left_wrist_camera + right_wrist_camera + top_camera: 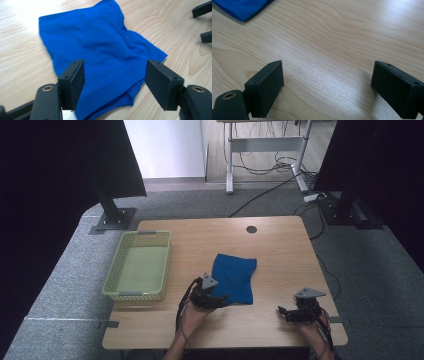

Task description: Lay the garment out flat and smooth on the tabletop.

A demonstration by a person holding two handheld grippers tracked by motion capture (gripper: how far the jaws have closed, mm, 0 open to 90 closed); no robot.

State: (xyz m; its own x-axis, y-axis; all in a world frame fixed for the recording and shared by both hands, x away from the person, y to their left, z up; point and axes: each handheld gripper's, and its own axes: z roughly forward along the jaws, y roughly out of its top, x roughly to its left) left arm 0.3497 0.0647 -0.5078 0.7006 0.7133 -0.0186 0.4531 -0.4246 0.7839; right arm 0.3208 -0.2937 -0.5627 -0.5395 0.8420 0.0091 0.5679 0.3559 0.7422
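Observation:
A blue cloth (234, 277) lies folded and slightly rumpled on the wooden table (280, 255), just right of centre. My left gripper (220, 299) hovers at the cloth's near left corner. In the left gripper view its jaws stand open (115, 85), spread over the cloth's (100, 45) near hem without pinching it. My right gripper (284, 312) rests near the table's front right, apart from the cloth. Its jaws are open (327, 85) over bare wood, with a corner of the cloth (242, 8) at the top left. The right gripper's tips (200, 23) show far off in the left gripper view.
A pale green mesh basket (112, 272) with nothing in it sits on the table's left side. A round cable hole (251, 229) is near the far edge. Black stands (114, 215) and floor cables (270, 167) lie beyond the table.

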